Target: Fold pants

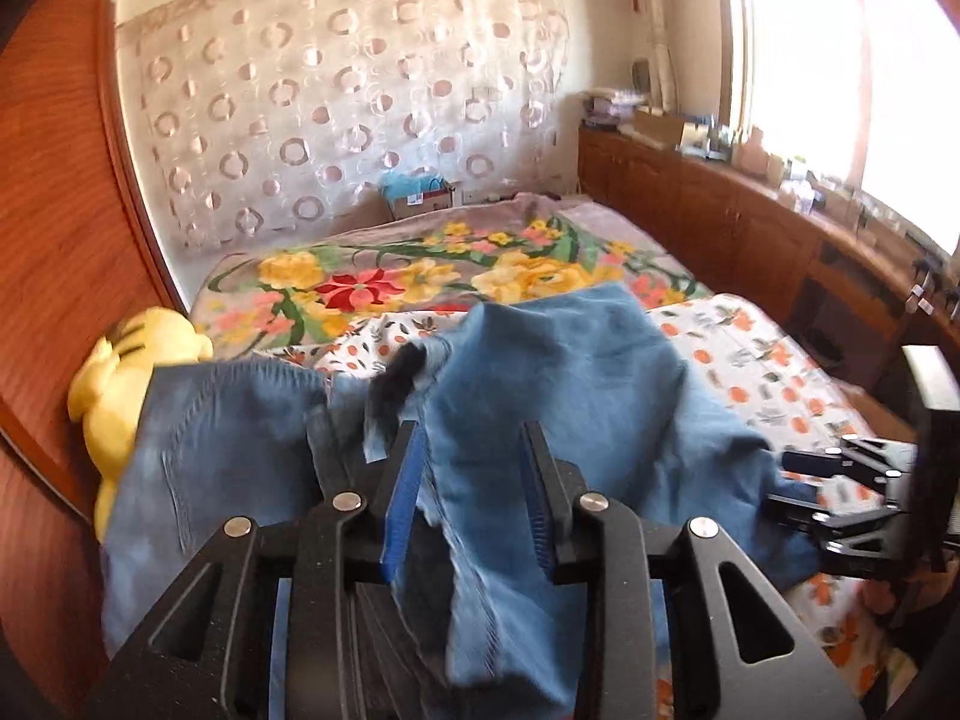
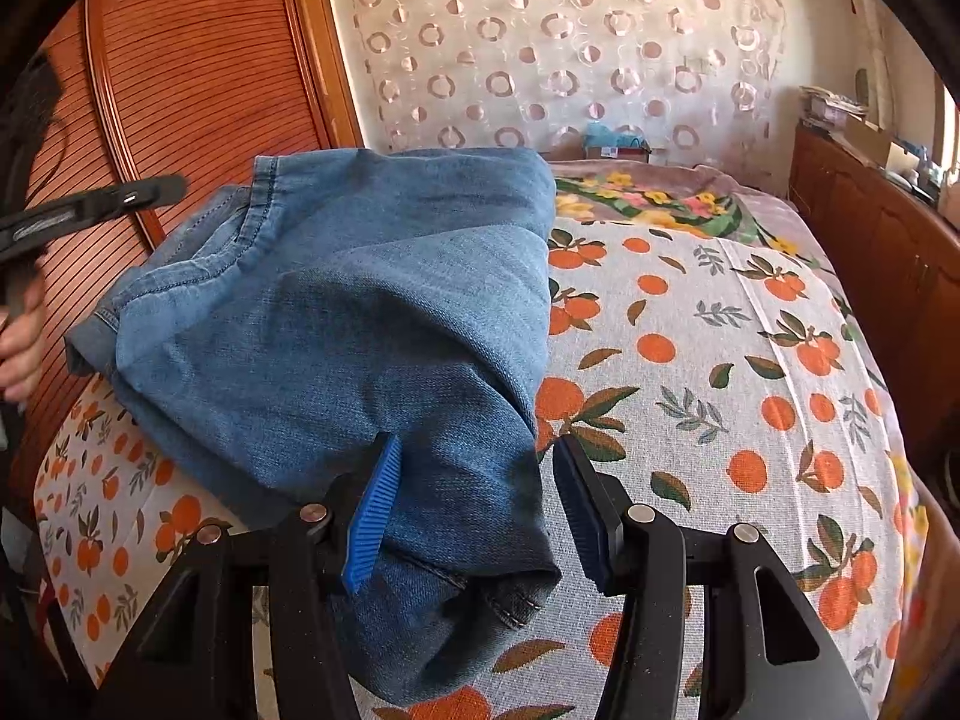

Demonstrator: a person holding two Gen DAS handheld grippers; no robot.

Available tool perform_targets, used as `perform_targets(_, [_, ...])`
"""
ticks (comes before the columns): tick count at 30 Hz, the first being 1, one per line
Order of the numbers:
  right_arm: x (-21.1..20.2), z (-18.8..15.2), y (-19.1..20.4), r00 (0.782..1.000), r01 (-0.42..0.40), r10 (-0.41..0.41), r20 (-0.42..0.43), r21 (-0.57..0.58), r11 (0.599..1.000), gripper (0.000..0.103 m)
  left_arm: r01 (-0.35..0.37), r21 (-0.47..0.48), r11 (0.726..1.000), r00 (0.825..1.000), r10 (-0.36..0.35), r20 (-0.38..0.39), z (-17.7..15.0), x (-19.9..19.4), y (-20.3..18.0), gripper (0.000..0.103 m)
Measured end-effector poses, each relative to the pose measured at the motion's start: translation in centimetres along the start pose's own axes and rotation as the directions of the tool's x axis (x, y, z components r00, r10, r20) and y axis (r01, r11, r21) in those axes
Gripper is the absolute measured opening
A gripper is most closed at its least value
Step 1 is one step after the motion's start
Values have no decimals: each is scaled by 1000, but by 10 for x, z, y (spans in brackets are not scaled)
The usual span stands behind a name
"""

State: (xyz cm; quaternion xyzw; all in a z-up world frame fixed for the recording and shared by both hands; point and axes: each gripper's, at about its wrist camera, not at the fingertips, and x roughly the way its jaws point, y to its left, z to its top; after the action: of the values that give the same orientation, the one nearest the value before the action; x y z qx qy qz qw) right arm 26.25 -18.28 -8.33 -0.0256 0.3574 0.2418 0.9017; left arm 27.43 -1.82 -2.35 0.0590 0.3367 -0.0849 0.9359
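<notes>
Orange-print bedding [image 2: 720,360] covers the near end of a bed, with a floral blanket [image 1: 420,276] beyond it and a wood-panelled wardrobe [image 2: 198,90] to the bed's left; we take the bedding as our landmark. We see the pants [image 2: 336,312], blue denim, lying on the bedding toward its wardrobe side, already bunched into a thick, uneven bundle with a stitched hem or waistband edge showing at the far left. A yellow plush toy [image 1: 120,372] sits between the pants and the wardrobe.

We read the right gripper [image 2: 474,504] as released: its blue-padded jaws stand apart on either side of a rolled denim end that lies on the bedding, the left pad touching the cloth, the right pad clear of it. The left gripper [image 1: 474,480] likewise has its jaws spread, with a raw, stitched denim edge passing between them; the cloth looks draped rather than pinched, and motion blur limits certainty.

We judge the fold to be partly made but untidy. To do this step well, we would have each gripper close on a single clean edge instead of a bunched roll, take both layers together, keep the two grips level, and draw the cloth taut across the bedding before laying it over, so that seams align and no wrinkle is trapped inside.
</notes>
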Motion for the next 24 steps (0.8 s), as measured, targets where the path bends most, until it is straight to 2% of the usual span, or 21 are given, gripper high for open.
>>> perform_targets(4, [1, 1, -2, 1000, -8, 8, -4, 7, 1000, 54, -26, 53, 998, 997, 29, -72, 16, 34, 8, 34])
perform_targets(8, [1, 1, -1, 1000, -7, 7, -4, 10, 1000, 54, -51, 119, 992, 994, 61, -86, 27, 50, 15, 34])
perform_targets(15, [3, 1, -3, 1000, -19, 20, -8, 23, 1000, 54, 30, 181, 983, 987, -1, -161, 36, 77, 16, 34])
perform_targets(19, [2, 2, -5, 1000, -22, 22, -9, 25, 999, 54, 18, 178, 984, 985, 14, -173, 36, 91, 18, 33])
perform_targets(20, [2, 2, -5, 1000, -22, 22, -9, 25, 999, 54, 18, 170, 985, 986, 11, -166, 36, 91, 19, 18])
perform_targets(21, [2, 1, -5, 1000, -22, 22, -9, 26, 999, 54, 17, 159, 987, 988, 9, -157, 37, 90, 21, 9])
perform_targets(23, [2, 2, -5, 1000, -24, 24, -9, 27, 999, 54, 5, 128, 992, 990, 13, -144, 40, 85, 27, 9])
perform_targets(24, [2, 2, -5, 1000, -24, 24, -9, 27, 999, 54, -13, 113, 994, 993, 26, -114, 42, 81, 33, 9])
